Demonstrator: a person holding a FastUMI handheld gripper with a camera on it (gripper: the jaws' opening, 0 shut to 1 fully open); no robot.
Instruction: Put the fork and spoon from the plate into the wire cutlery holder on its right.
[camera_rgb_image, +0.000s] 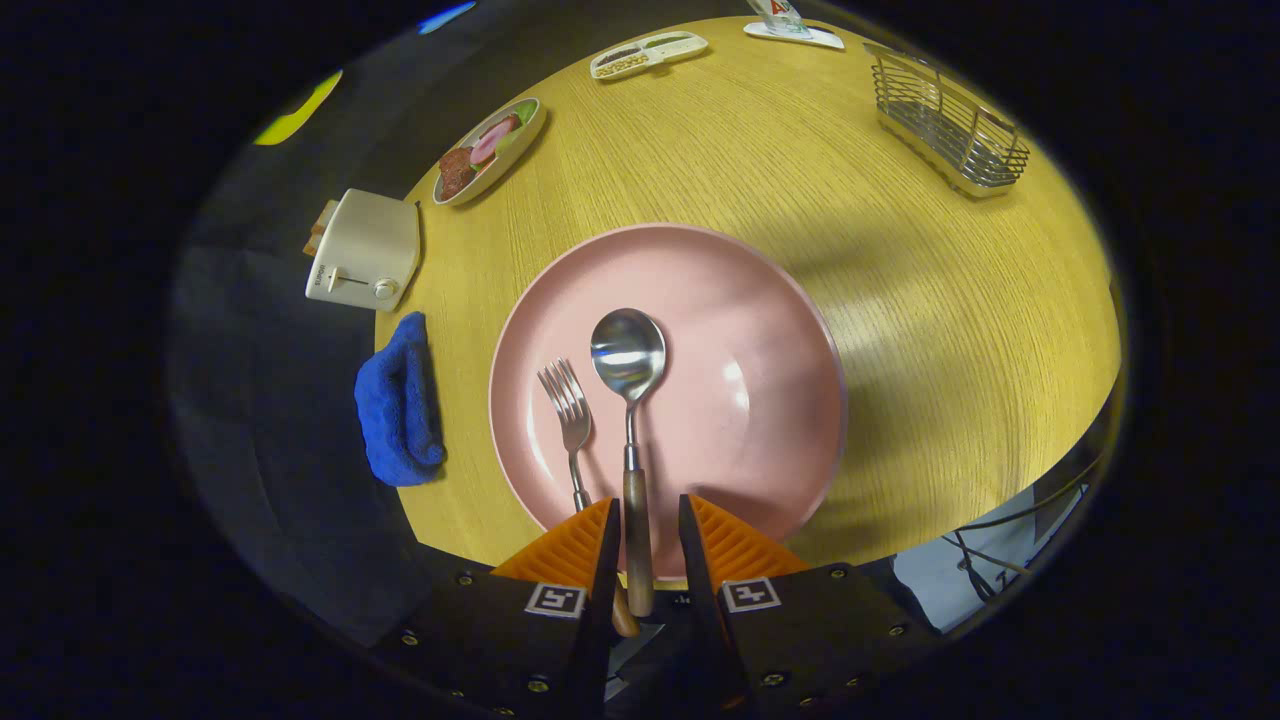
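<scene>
Your gripper (648, 525) stood low over the near rim of the pink plate (760, 300), and the wooden handle of the spoon (630, 420) lay in the narrow gap between the two fingers. The fingers were only a little apart. Whether both already pressed on the handle I could not tell; a thin dark gap seemed to remain on each side of it.

The spoon's long axis ran straight ahead from the fingers, almost in line with them: the handle end was back between the fingers and the bowl pointed away toward the middle of the plate. This was the relation that mattered, because closing across the handle would take it squarely, I judged.

The fork (572, 425) lay just to the left of the spoon, nearly parallel, tines ahead. Its handle passed under the left finger, so that finger could touch it when you closed.

The wire cutlery holder (950, 125) stood far ahead and well to the right of the fingers, on the wooden bench (950, 330), well apart from the plate. Neither piece was in it yet, so the task was at its first pick.
</scene>
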